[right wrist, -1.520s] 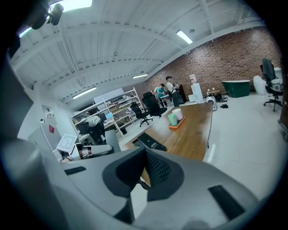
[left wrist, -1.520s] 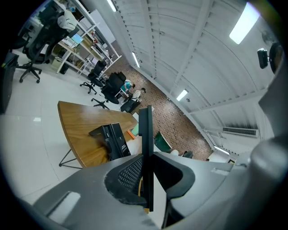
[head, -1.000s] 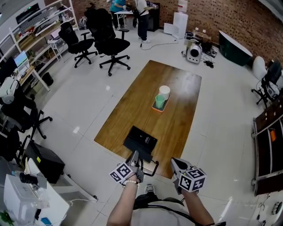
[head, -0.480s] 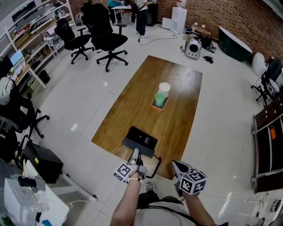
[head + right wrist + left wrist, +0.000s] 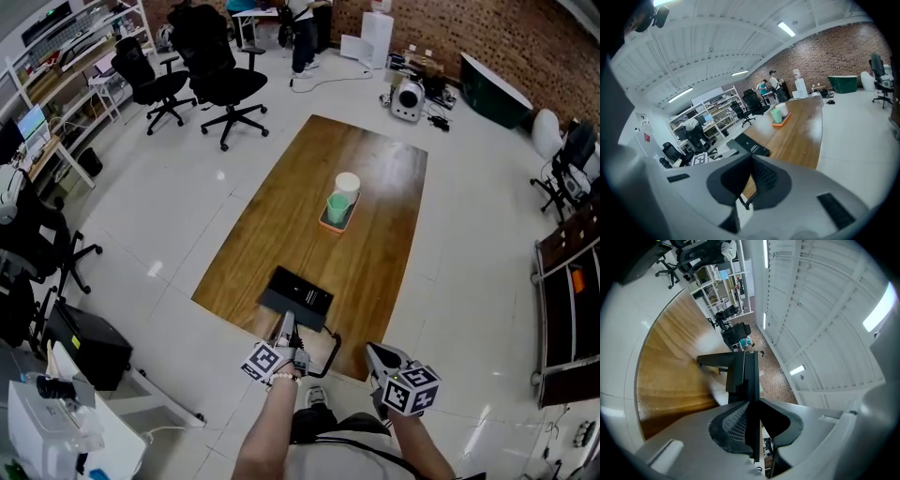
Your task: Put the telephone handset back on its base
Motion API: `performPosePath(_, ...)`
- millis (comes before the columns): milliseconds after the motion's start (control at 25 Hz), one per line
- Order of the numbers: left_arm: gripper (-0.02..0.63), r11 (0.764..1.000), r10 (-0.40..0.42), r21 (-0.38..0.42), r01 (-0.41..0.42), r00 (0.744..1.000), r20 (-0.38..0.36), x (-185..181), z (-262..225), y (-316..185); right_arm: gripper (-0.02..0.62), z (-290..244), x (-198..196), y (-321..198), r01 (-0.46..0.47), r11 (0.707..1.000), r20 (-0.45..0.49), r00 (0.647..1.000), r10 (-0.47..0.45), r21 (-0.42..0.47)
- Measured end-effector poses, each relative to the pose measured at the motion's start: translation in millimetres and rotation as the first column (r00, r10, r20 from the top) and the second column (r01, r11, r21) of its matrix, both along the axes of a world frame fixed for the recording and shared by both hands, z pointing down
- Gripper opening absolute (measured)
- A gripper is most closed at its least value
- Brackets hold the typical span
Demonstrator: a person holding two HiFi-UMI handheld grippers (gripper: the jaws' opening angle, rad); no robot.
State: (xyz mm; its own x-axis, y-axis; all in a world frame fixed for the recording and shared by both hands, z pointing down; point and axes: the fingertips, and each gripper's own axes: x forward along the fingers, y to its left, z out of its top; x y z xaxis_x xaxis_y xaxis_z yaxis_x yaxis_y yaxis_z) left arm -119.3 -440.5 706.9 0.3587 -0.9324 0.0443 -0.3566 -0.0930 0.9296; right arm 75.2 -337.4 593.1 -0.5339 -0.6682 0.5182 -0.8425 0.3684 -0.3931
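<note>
The black telephone base (image 5: 298, 298) lies at the near end of the wooden table (image 5: 375, 234). Just short of it, my left gripper (image 5: 286, 330) is shut on the thin black handset (image 5: 749, 373), which sticks out edge-on beyond the jaws toward the base (image 5: 712, 361). The black cord (image 5: 331, 349) loops off the table's near edge. My right gripper (image 5: 375, 354) hangs to the right, off the table edge, shut with nothing in it (image 5: 751, 161). The base (image 5: 751, 146) shows ahead of it to the left.
An orange tray (image 5: 337, 220) with a green cup (image 5: 337, 207) and a white cup (image 5: 347, 185) sits mid-table. Office chairs (image 5: 220, 80) stand at the far left, shelving (image 5: 56, 84) along the left wall, and a dark cabinet (image 5: 567, 309) at the right.
My left gripper has edged forward with the handset, closer to the base. The right gripper has stayed about where it was.
</note>
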Motion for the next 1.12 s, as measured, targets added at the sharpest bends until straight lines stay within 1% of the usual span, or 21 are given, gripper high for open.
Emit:
performPosePath(120,0.066,1.000,0.003,-0.013,-0.002,1.000,0.024,1,5,-3,0.011,0,4,0,-0.008,1.000,0.002,1.000,0.008,-0.004)
performPosePath(360,0.067,1.000,0.004,-0.008,-0.004,1.000,0.024,-2,17,-1,0.012,4,10,4,-0.023,1.000,-0.001,1.000,0.023,-0.012)
performPosePath(480,0.067,1.000,0.005,-0.007,-0.005,0.999,0.038,-2,17,-2,0.012,3,11,3,-0.022,1.000,0.001,1.000,0.022,-0.014)
performPosePath(600,0.084,0.999,0.000,-0.053,0.004,0.997,0.078,-3,20,-4,0.012,3,10,3,-0.015,1.000,0.006,1.000,0.015,-0.018)
performPosePath(680,0.123,0.994,-0.003,-0.104,0.015,0.994,0.107,-5,25,-3,0.011,3,9,5,-0.010,1.000,0.012,1.000,0.010,-0.020)
performPosePath(760,0.146,0.992,-0.004,-0.125,0.019,0.993,0.119,-8,24,-1,0.011,3,9,9,-0.006,1.000,0.015,1.000,0.006,-0.022)
performPosePath(920,0.146,0.995,-0.016,-0.092,0.030,0.989,0.148,-21,4,16,0.012,0,13,15,0.002,1.000,0.020,1.000,-0.002,-0.019)
performPosePath(1040,0.142,0.997,0.001,-0.073,0.013,0.983,0.186,-30,-20,44,0.012,-3,16,22,0.013,1.000,0.018,1.000,-0.012,-0.011)
performPosePath(1120,0.085,0.997,0.033,-0.070,-0.016,0.969,0.245,-33,-39,70,0.012,-6,20,28,0.022,1.000,0.013,1.000,-0.022,-0.007)
